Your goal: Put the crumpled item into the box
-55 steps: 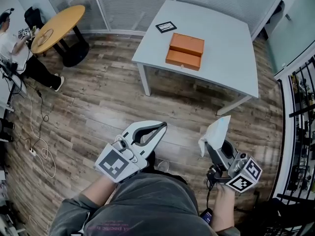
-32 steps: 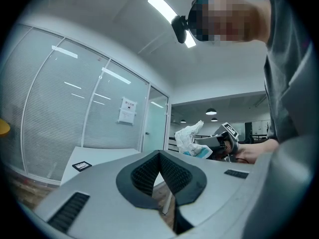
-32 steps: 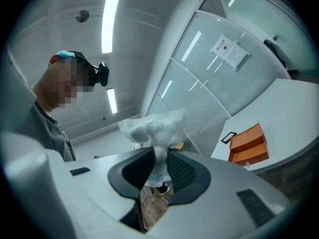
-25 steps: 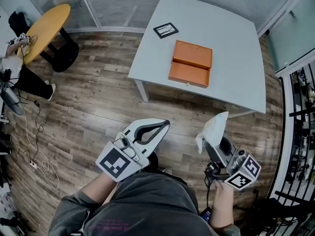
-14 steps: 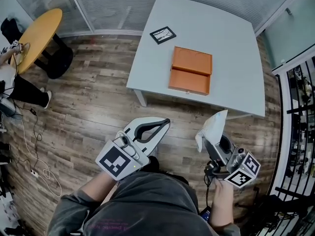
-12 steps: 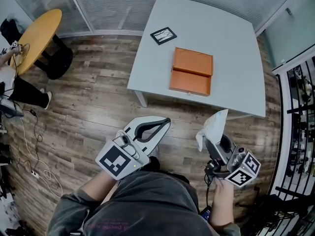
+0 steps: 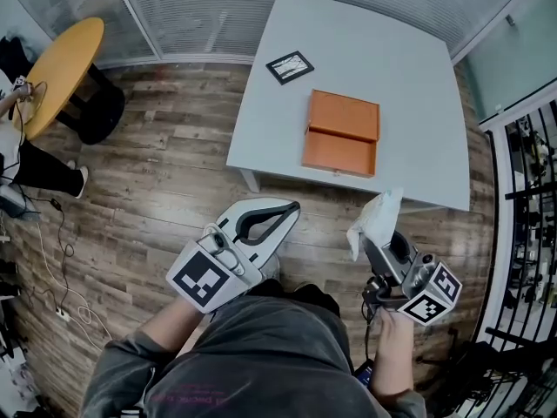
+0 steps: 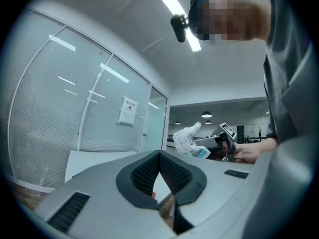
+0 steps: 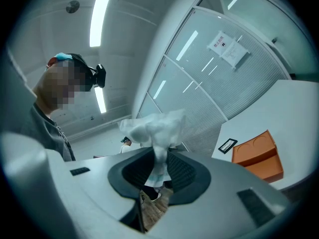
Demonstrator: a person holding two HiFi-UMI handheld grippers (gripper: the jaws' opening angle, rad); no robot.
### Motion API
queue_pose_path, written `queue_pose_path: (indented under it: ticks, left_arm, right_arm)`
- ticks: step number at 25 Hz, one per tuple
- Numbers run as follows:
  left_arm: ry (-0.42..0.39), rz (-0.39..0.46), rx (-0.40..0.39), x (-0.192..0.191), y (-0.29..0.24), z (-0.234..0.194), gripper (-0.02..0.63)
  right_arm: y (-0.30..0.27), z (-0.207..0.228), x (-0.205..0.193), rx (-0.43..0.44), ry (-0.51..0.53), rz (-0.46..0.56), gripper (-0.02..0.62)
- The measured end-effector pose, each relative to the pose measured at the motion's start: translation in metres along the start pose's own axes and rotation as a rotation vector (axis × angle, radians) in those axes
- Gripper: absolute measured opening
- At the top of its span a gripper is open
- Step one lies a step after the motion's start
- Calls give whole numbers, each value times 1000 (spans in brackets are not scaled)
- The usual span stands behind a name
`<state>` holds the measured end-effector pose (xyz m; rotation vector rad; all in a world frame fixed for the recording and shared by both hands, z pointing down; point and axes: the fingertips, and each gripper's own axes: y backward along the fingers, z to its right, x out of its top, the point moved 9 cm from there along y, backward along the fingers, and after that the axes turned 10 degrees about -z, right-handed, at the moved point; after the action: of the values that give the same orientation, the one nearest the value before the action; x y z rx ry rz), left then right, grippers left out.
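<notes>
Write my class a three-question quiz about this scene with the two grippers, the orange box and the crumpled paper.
1. True or false: the orange box sits on the wooden floor.
2. What does the right gripper grip? A) the crumpled paper B) the orange box C) nothing
3. Fill in: the left gripper has its jaws ____, with nothing between them.
Key: 1 false, it sits on the grey table; 2 A; 3 shut.

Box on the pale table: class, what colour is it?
Orange; the flat box shows best in head view.
</notes>
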<state>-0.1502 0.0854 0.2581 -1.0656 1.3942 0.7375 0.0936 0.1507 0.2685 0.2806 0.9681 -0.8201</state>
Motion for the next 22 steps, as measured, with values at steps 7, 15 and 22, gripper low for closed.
queue_pose_path:
  ticks: [7,15,22]
  left_arm:
    - [1,5,1,-1,-4,-17,12]
    - [4,-15,15,-5,-24,-27,12]
    - [14,-42,39,-2,-57,-42,12]
  right_arm:
    - [-13,9,7,-7,10,-10,87]
    - [-18,36,15,-5,5,-22,87]
    - [-23,75,33,17,1,-36,87]
